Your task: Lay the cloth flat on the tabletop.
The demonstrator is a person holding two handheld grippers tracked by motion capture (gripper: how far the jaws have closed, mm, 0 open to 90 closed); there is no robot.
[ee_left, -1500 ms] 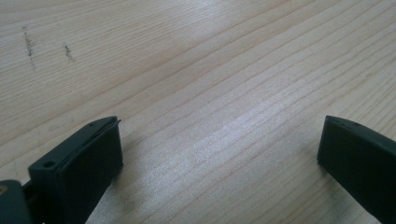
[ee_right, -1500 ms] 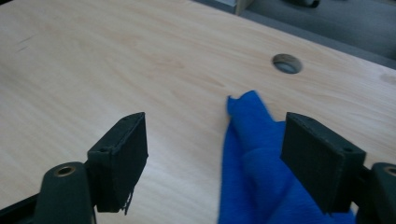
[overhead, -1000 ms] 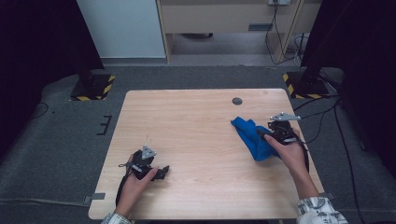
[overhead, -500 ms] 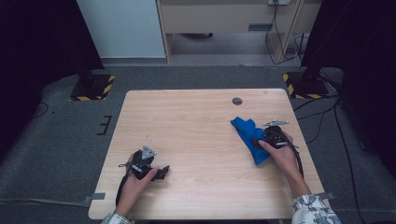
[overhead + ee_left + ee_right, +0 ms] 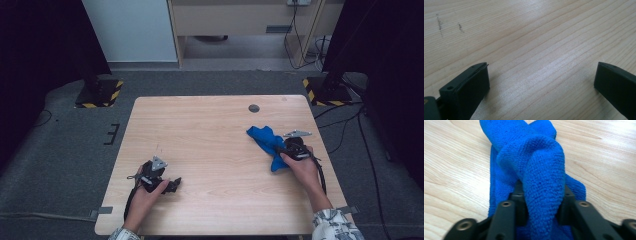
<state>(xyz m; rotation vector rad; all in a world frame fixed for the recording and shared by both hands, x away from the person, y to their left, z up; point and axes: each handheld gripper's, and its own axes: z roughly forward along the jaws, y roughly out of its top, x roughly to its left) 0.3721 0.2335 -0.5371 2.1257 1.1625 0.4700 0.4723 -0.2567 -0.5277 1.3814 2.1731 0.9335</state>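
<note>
Blue cloth (image 5: 541, 170) bunches between the just-closing right hand-held gripper (image 5: 541, 210) jaws, pinched.

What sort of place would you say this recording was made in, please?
Probably a lab or studio set up for recording: a bare wooden table stands on grey carpet, flanked by stand bases with hazard-striped corners, dark curtains at both sides and loose cables on the floor.

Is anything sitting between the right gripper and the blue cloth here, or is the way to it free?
Nothing visible is in the way. The right gripper has just been closing, and a fold of the blue cloth is bunched between its jaws. The wooden table beside the cloth is bare.
</note>
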